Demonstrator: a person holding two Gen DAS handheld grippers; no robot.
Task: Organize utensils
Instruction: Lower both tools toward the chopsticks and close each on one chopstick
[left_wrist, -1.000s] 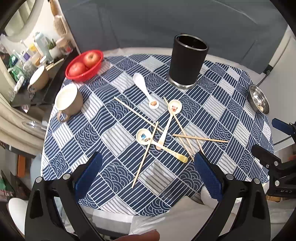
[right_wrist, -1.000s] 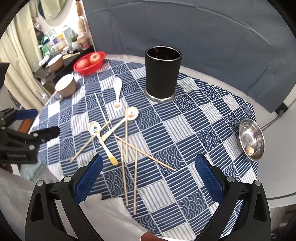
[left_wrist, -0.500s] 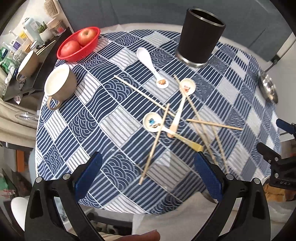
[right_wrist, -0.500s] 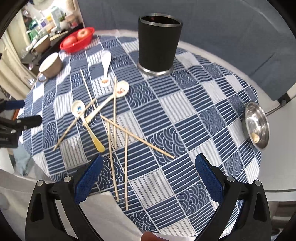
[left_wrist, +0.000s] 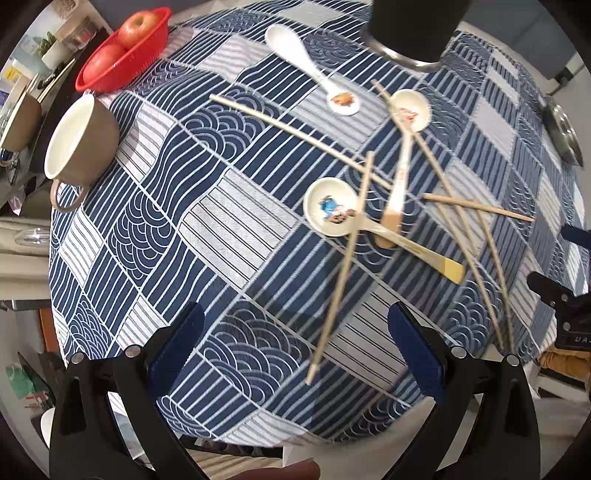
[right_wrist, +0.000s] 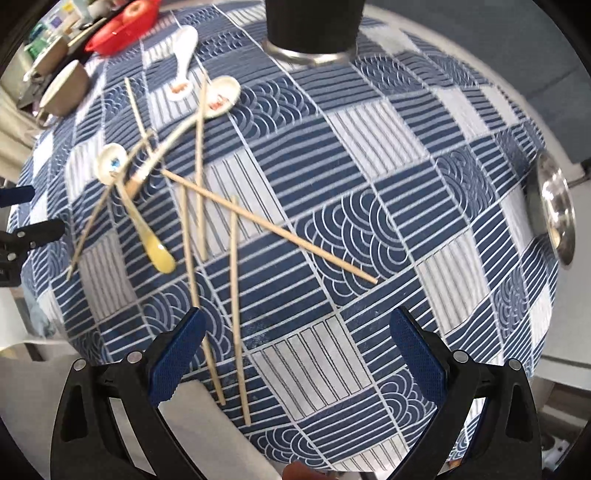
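Lying scattered: six chopsticks (right_wrist: 269, 224), three spoons (left_wrist: 403, 171), one holder (right_wrist: 314, 26).

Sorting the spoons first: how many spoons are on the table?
3. The white spoon lies nearest the black holder; the brown-tipped spoon right of it; the yellow-tipped spoon nearest the camera, crossed by a chopstick. None seems hidden.

We are counting six chopsticks (right_wrist: 269, 226) | three spoons (left_wrist: 330, 212) | one black holder (right_wrist: 312, 27) | two mugs (left_wrist: 79, 142) | one red basket (left_wrist: 122, 55) holding two apples (left_wrist: 138, 26) | one steel dish (right_wrist: 554, 212) | all lying or standing on one tabletop (right_wrist: 388, 155).
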